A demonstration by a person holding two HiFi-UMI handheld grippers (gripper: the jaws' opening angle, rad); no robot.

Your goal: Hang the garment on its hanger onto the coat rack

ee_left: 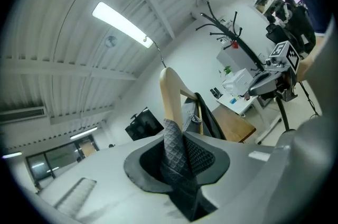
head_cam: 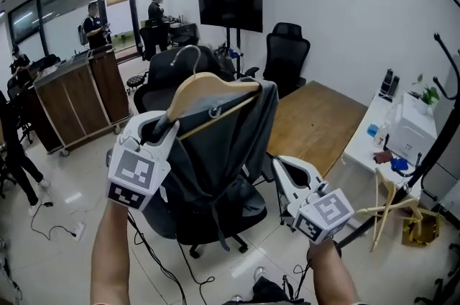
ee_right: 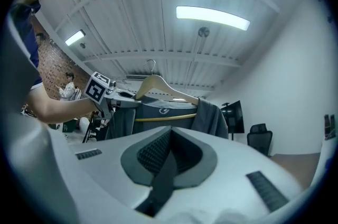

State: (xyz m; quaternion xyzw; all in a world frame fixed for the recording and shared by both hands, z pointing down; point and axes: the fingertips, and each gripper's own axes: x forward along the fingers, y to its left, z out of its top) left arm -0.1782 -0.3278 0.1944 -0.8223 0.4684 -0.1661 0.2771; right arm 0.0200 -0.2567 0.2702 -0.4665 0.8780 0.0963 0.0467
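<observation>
Left gripper: your left gripper is raised at the near left, and its fingers are clamped on the left arm of the wooden hanger.
Hanger: you hold it up at a tilt, left end lower, with its metal hook pointing up and free of everything.
Garment: the dark grey garment is draped over the hanger and hangs down in front of a black office chair.
Right gripper: your right gripper sits lower, near and to the right of the garment and apart from it. Its fingers are pressed together with nothing between them.
Coat rack: the black coat rack stands well to the right of the hanger, leaning in the left gripper view, its curved arms spread at the top. The garment is not on it.
Bench: a wooden bench lies beyond the garment, towards the far right.
Other hanger: a second, bare wooden hanger sits low at the near right, by the foot of the rack.
</observation>
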